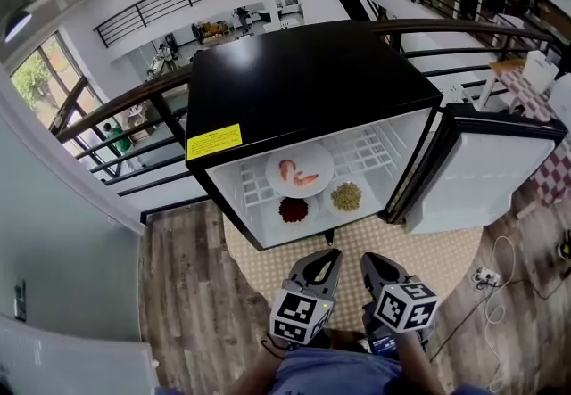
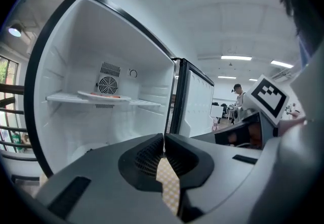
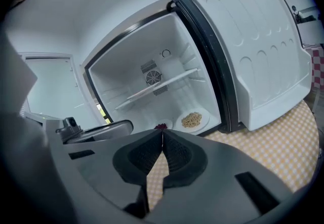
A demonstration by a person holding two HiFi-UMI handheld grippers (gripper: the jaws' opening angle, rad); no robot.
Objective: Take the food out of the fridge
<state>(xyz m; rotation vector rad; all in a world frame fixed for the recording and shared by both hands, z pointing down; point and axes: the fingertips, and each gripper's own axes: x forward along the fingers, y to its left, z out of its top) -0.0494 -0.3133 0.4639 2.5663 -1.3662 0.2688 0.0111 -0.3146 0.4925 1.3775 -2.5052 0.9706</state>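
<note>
Left tongs (image 1: 332,252) and right tongs (image 1: 368,258) are pinched together, empty, before the open fridge (image 1: 303,72). Inside sit 3 round, smooth white plates: the shrimp plate (image 1: 314,157) on the wire shelf (image 1: 375,152), the red-food plate (image 1: 310,206) and grain plate (image 1: 335,209) on the fridge's bottom. Probably stiff, breakable, slippery; take each by its rim, level

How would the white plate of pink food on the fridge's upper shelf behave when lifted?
The plate looks rigid and probably breakable. It seems shallow, so the pink food could slide if tilted. Dragged, it might catch on the wire shelf.
</note>
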